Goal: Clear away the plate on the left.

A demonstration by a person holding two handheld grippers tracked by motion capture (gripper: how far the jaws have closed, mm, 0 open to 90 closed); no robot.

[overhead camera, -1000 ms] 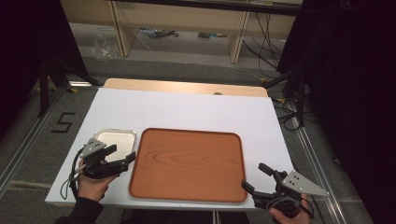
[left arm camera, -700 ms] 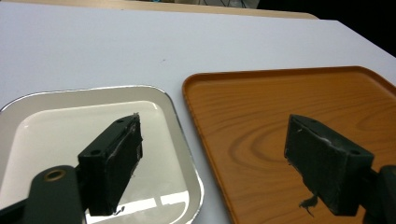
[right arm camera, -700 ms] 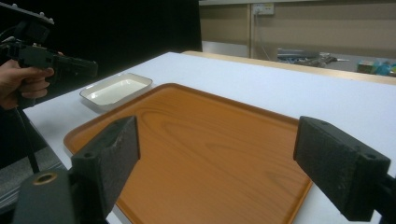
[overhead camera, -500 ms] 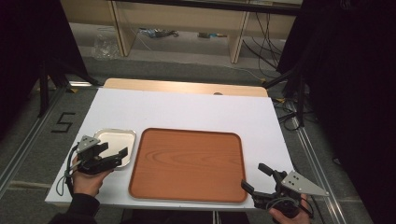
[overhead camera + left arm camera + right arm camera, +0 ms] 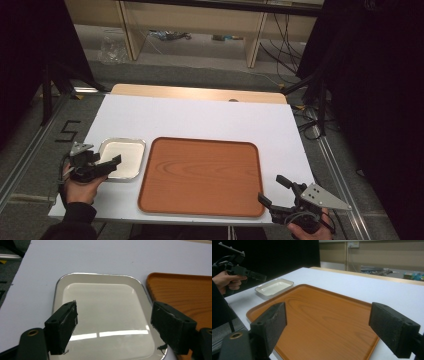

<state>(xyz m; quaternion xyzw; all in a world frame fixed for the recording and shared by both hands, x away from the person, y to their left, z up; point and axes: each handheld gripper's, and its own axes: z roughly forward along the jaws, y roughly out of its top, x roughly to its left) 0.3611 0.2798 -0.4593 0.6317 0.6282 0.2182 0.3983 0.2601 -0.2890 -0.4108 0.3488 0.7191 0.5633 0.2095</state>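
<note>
Wooden shelving [image 5: 250,30] beyond white table [image 5: 210,117]

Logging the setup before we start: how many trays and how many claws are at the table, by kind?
Wooden tray: 1
Metal tray: 1
Claws: 2, left claw and right claw, both open
Total: 4

A white tabletop [image 5: 200,117] stands on grey carpet [image 5: 45,145]. Beyond the tabletop, wooden shelving [image 5: 200,25] holds loose cables [image 5: 170,35]; black curtains [image 5: 380,75] hang beside it.
</note>
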